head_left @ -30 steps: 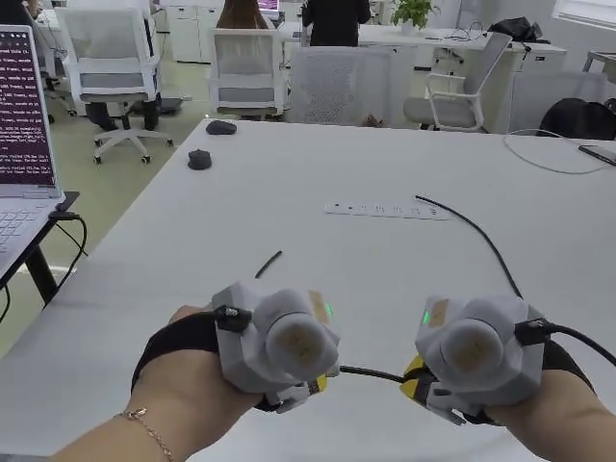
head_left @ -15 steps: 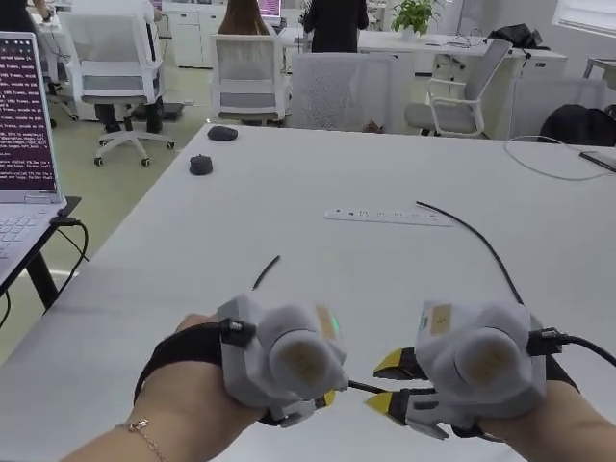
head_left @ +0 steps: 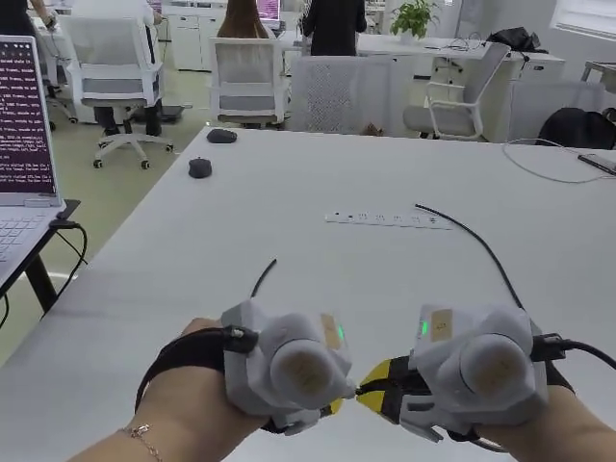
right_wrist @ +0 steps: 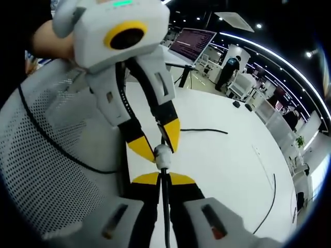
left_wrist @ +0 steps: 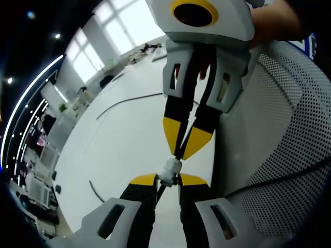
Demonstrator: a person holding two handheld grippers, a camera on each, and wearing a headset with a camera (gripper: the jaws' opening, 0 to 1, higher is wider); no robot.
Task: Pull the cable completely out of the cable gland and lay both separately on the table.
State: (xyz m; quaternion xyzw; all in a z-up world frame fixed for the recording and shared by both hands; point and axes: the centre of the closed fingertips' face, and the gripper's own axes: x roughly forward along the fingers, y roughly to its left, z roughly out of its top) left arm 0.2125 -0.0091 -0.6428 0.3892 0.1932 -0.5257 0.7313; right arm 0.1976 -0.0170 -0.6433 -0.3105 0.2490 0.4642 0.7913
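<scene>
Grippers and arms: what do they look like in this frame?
The left gripper and right gripper match: pale grey blocky housings, a round tan end cap, a green light, black jaws tipped yellow. A black lead leaves the right housing. The person wears black hand wraps and, on the left wrist, a thin bracelet.

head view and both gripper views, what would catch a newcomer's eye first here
The two tools meet tip to tip low over the white table: the left tool is shut on a small white cable gland, and the right tool grips the black cable right beside it. Farther back a white power strip lies mid-table, and a laptop with a lit screen sits off the table's left side.
</scene>
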